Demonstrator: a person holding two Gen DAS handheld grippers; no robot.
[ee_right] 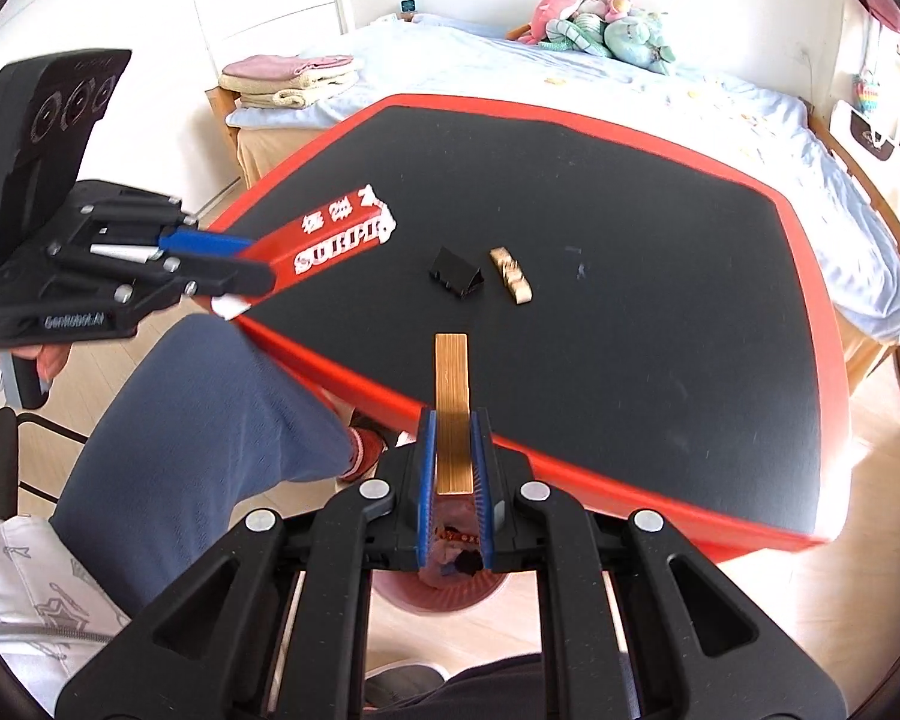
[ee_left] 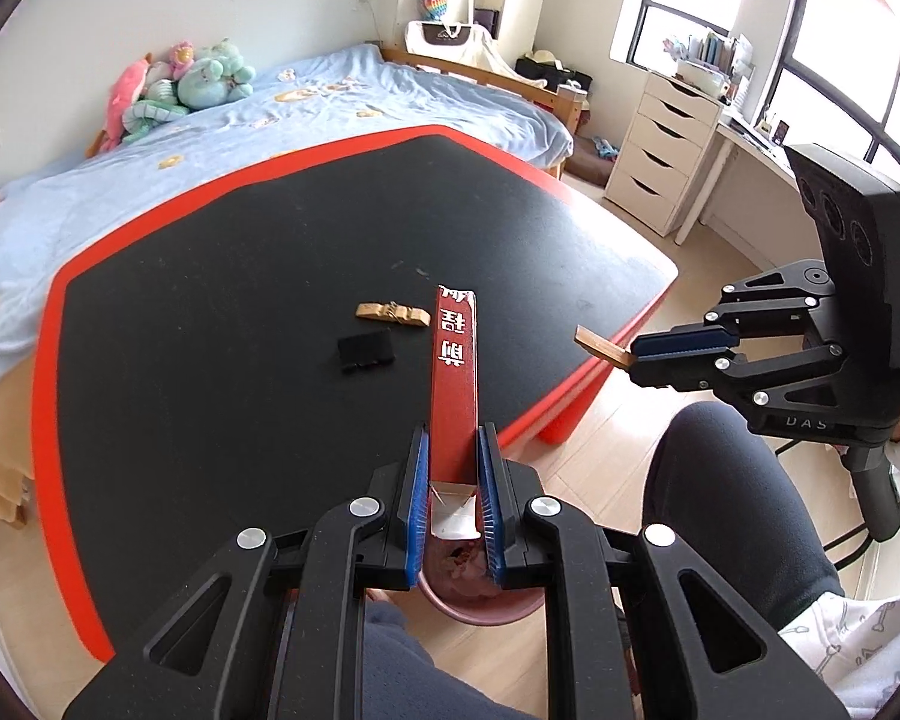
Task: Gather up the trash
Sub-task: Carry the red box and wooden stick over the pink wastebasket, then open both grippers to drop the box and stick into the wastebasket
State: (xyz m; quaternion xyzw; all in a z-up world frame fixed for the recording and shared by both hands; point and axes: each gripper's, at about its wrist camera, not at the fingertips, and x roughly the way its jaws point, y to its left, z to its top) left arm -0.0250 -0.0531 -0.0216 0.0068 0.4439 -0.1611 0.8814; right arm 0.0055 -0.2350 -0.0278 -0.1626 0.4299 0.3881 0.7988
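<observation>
My left gripper [ee_left: 453, 450] is shut on a long red carton [ee_left: 453, 384] with white lettering, held over the table's near edge; it also shows in the right wrist view [ee_right: 324, 234]. My right gripper [ee_right: 452, 438] is shut on a flat golden wooden strip [ee_right: 452, 402], seen from the left wrist view [ee_left: 600, 347] off the table's right edge. A pink trash bin [ee_left: 480, 606] [ee_right: 444, 588] with trash inside stands on the floor below both grippers. On the black table lie a small black folded piece [ee_left: 366, 349] [ee_right: 457, 277] and a tan wooden piece [ee_left: 393, 315] [ee_right: 512, 276].
The black table with a red rim [ee_left: 150, 222] [ee_right: 822, 324] stands beside a bed with blue sheets [ee_left: 270, 120] and plush toys. The person's legs in dark trousers [ee_left: 732, 510] [ee_right: 210, 420] are close to the bin. White drawers [ee_left: 660, 150] stand at the far right.
</observation>
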